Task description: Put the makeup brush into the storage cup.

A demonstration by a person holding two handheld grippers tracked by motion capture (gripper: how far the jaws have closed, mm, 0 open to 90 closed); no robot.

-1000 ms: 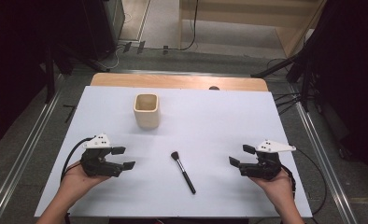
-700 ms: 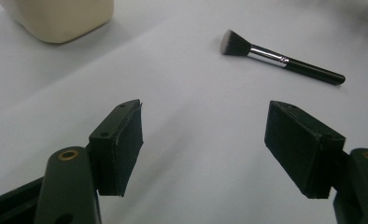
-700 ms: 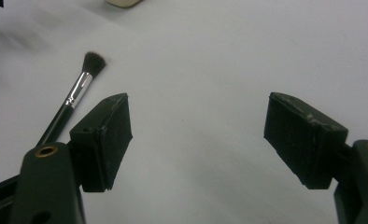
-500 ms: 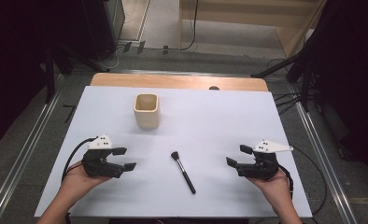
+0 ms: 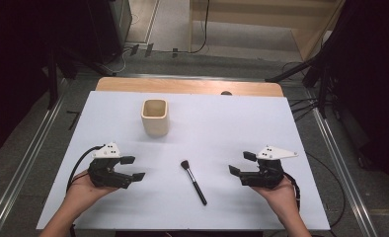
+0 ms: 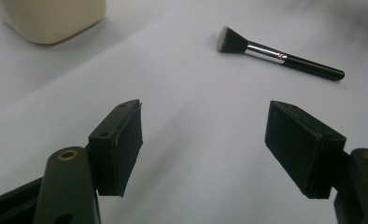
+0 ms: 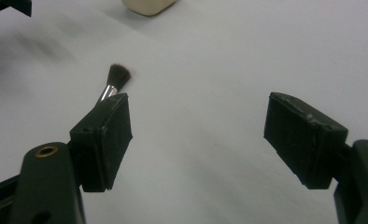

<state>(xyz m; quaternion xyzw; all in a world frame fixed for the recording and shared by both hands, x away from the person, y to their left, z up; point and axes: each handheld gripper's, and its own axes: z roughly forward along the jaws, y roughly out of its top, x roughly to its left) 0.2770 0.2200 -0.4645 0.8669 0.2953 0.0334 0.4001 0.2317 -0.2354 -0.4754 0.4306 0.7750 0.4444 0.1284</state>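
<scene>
My left gripper (image 5: 132, 168) low over white table (image 5: 232, 123), jaws spread wide, nothing between. My right gripper (image 5: 242, 163) same: jaws wide apart, empty. Makeup brush (image 5: 193, 181) lies flat on table between both grippers, apart from each, bristles toward far side, black handle toward me. Cream cup (image 5: 155, 117) upright farther back, well beyond brush, left of centre.

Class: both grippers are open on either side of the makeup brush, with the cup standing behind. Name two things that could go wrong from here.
1. The brush lies flat on the table, its handle thin and round; closing fingers may roll it away or scrape the surface.
2. The cup looks light and its mouth is narrow; a slanted brush could catch the rim and tip it.
</scene>
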